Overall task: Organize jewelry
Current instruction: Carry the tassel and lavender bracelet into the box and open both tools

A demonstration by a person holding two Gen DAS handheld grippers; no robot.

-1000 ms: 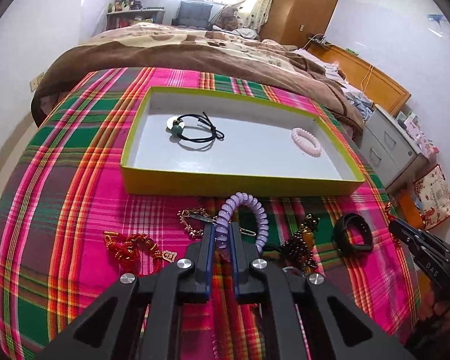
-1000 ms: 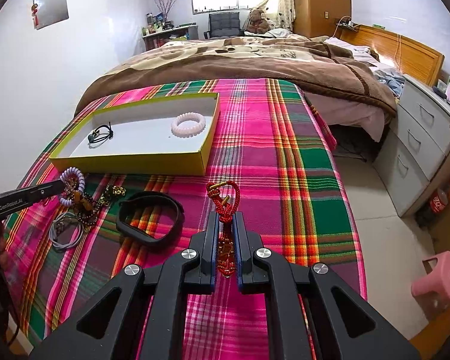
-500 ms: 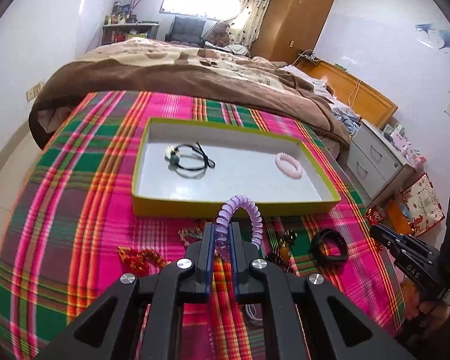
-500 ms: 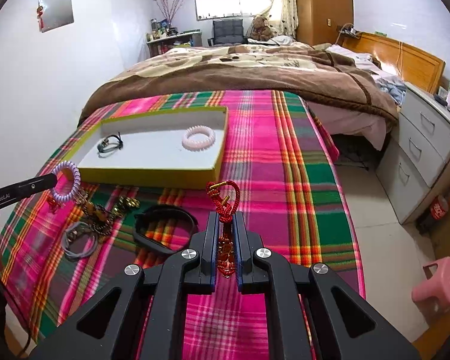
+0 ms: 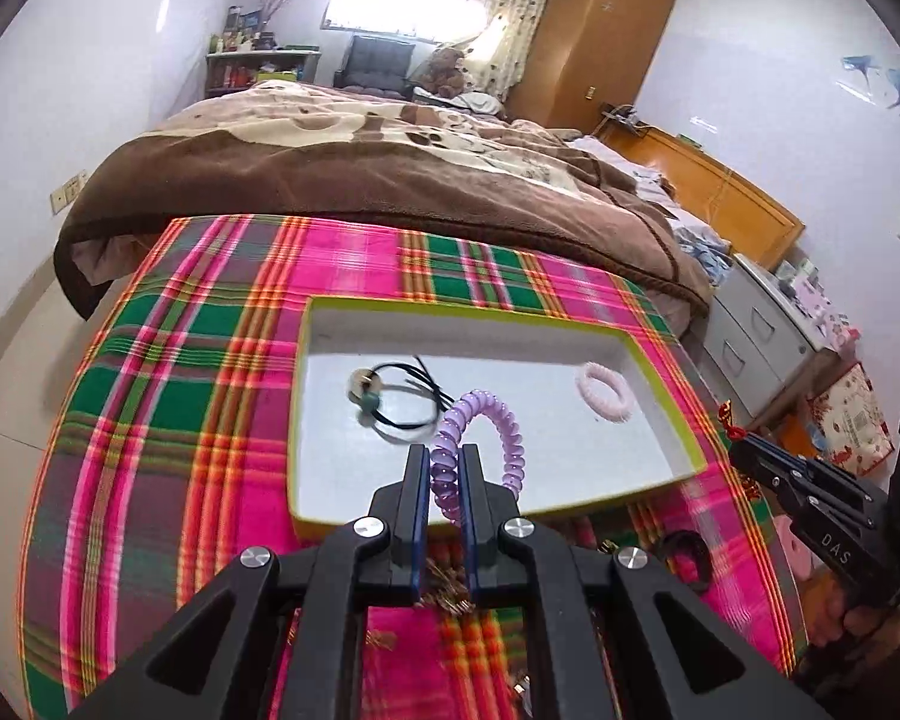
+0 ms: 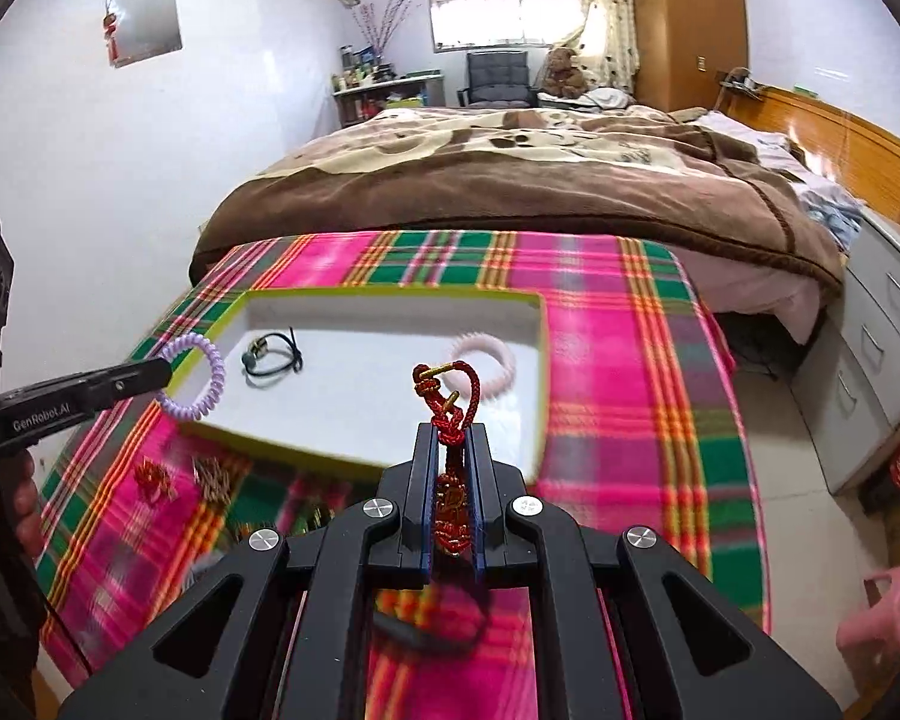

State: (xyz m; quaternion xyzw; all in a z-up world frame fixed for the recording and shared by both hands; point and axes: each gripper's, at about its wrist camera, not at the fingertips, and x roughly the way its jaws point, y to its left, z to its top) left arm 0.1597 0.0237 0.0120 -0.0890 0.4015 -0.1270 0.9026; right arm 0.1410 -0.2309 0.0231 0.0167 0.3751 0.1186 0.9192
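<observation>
A shallow yellow-rimmed box (image 5: 666,381) (image 6: 543,360) with a white floor lies on the plaid cloth. Inside lie a black cord bracelet (image 5: 405,396) (image 6: 273,354) and a pink coil bracelet (image 5: 605,398) (image 6: 504,360). My left gripper (image 5: 444,459) (image 6: 165,369) is shut on a purple coil bracelet (image 5: 492,417) (image 6: 195,375), held in the air above the box's near left edge. My right gripper (image 6: 453,438) (image 5: 741,450) is shut on a red knotted cord charm (image 6: 447,396), held in the air over the box's near right part.
Loose pieces lie on the plaid cloth (image 6: 624,396) in front of the box: a black band (image 5: 684,555) (image 6: 426,636), a red knotted piece (image 6: 153,477) and gold-toned chains (image 6: 213,477). A brown blanket (image 5: 390,180) covers the bed behind. Grey drawers (image 6: 882,354) stand at the right.
Both grippers rose and moved forward toward the box, carrying the purple coil bracelet and the red charm from above the cloth to over the box's near edge.
</observation>
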